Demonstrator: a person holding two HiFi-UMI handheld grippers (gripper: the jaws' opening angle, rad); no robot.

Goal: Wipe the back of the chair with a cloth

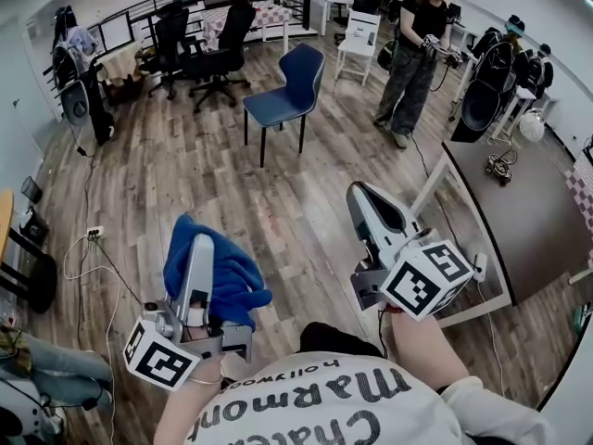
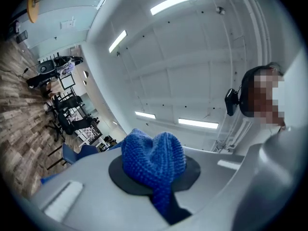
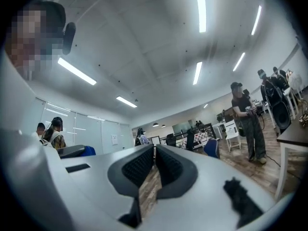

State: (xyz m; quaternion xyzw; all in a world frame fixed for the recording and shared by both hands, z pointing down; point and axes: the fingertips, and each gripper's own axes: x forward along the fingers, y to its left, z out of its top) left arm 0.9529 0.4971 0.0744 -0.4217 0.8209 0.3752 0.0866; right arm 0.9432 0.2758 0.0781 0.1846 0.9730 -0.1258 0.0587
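My left gripper (image 1: pixel 198 247) clamps the blue cloth (image 1: pixel 233 281) at lower left; my right gripper (image 1: pixel 361 196) is closed on nothing. The blue chair (image 1: pixel 289 89) stands upper centre, well apart, so I judge the wiping has not begun.

- The left gripper (image 1: pixel 198 245) sits at 7 o'clock in the head view, its jaws pointing toward 12 o'clock and clamped on a blue cloth (image 2: pixel 153 159) bunched over the tips.
- The right gripper (image 1: pixel 358 193) sits at 5 o'clock and points toward 11 o'clock. Its jaws are drawn together with only a sliver between the pads, holding nothing.
- Both forearms reach forward from the chest, the left forearm (image 1: pixel 183 408) and the right forearm (image 1: pixel 428 352) bare.
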